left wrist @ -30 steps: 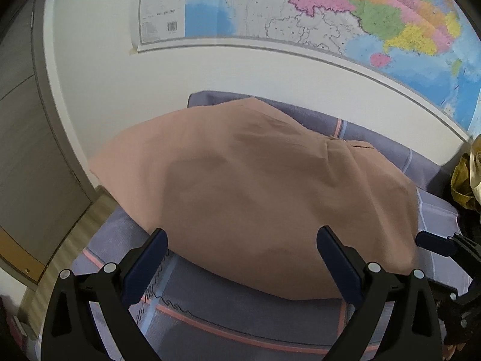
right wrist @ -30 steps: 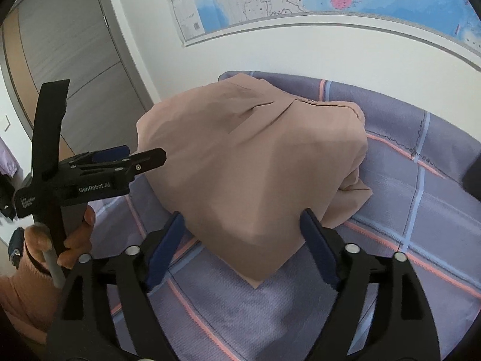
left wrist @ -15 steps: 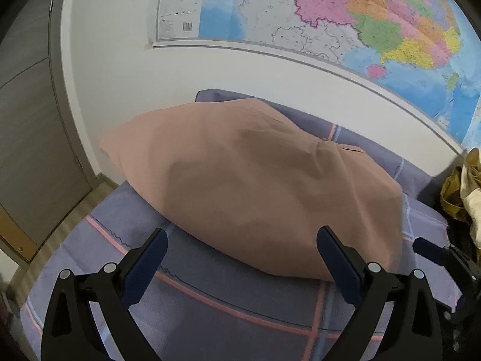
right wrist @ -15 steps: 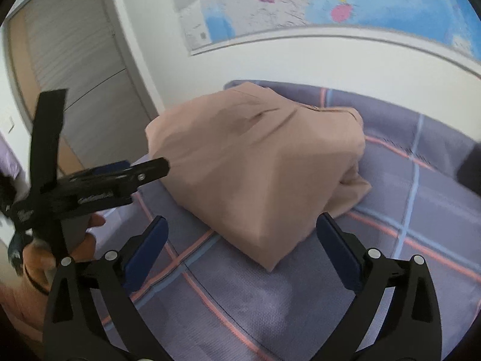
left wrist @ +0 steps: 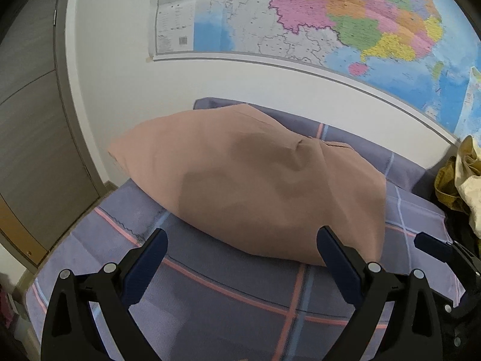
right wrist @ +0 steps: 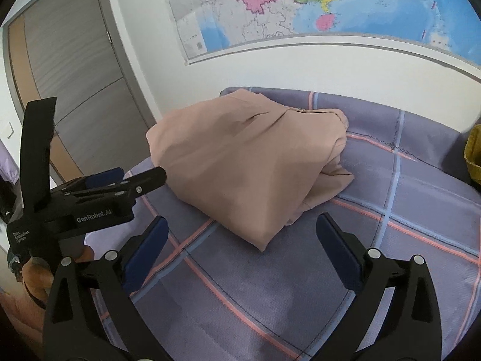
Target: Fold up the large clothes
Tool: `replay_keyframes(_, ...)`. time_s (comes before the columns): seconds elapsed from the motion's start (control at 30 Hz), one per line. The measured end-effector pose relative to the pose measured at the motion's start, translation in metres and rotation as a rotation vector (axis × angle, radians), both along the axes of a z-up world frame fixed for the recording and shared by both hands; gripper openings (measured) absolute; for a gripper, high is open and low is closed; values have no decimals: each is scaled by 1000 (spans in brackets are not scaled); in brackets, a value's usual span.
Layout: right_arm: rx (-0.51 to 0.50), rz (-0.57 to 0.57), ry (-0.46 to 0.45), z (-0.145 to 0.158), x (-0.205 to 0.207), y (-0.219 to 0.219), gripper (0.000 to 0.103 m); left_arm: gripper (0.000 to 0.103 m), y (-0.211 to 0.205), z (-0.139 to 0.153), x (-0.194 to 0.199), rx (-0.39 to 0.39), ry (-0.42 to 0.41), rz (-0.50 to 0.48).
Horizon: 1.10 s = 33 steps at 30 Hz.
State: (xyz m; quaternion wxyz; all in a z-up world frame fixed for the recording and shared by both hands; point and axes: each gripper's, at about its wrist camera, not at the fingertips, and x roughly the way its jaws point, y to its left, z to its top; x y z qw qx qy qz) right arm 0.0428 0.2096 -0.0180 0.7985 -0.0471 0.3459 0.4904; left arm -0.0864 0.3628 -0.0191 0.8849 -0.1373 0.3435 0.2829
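Observation:
A folded salmon-pink garment (left wrist: 255,186) lies on a purple plaid cloth (left wrist: 228,300), toward its far left corner. It also shows in the right wrist view (right wrist: 246,162) as a thick folded bundle with layered edges at its right side. My left gripper (left wrist: 242,263) is open and empty, held just short of the garment's near edge. My right gripper (right wrist: 242,248) is open and empty, a little back from the garment's near corner. The left gripper also shows from the side in the right wrist view (right wrist: 144,177), beside the garment's left edge.
A wall with a large map (left wrist: 315,24) stands right behind the cloth. A grey door (right wrist: 69,69) is at the left. A yellow and cream heap of clothes (left wrist: 460,180) lies at the right edge. The plaid cloth (right wrist: 300,300) stretches toward me.
Both grippers have drawn back from the garment and risen; the right gripper's jaws have widened. The garment now lies further away and flat on the cloth.

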Motion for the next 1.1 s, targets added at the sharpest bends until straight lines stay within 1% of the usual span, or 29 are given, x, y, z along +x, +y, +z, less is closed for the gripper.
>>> replay_keyframes(0.07,4,3,-5,1,-1,-2,97,96,-2,-1,-1,-10,-1,-1)
replay_keyframes(0.5,13,12,-23,3,-8,-9,97,96,-18,2,-5,38,0,-3)
replay_keyframes(0.67,22,10,-17,3,-9,-12,97,96,-23,4,-6,47,-5,-12)
replay_keyframes(1.1,29,9,-20,5,-10,-17,97,96,-31,5,-7,47,1,-20)
